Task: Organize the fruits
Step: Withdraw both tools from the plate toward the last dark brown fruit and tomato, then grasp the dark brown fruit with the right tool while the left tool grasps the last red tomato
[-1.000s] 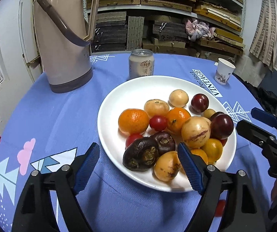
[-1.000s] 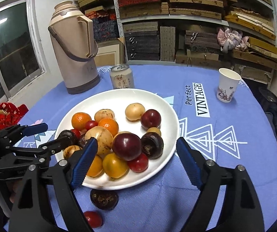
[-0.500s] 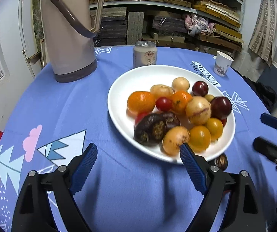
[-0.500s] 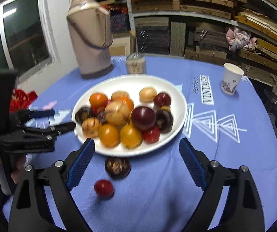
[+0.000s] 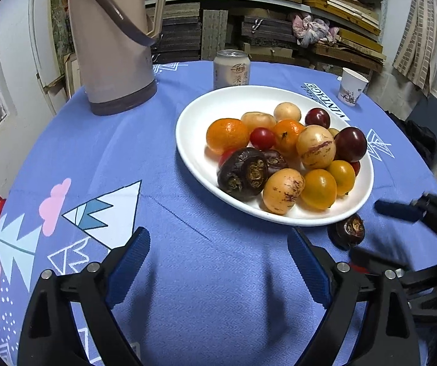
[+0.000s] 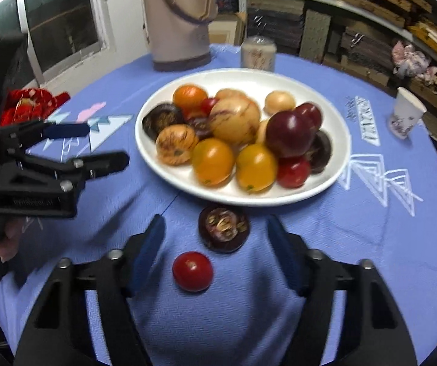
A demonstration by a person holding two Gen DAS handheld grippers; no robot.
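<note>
2 fruits lie off the white plate [image 6: 325, 189] on the blue desk [image 6: 355, 244]: a dark mangosteen [image 6: 223, 228] just beside the plate's near rim and a red tomato [image 6: 192, 270] nearer the right gripper [image 6: 216, 245]. Both sit between its fingers, which have just been closing but press on neither, angled steeply down. Left gripper [image 5: 218, 262] hangs spread wide and empty over bare cloth, farther away, so the right hand seems better placed.

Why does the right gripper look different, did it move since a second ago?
Yes. The right gripper pulled back from the white plate toward the table's near edge; it now frames the dark fruit and red tomato. Its jaws have just been closing.
</note>
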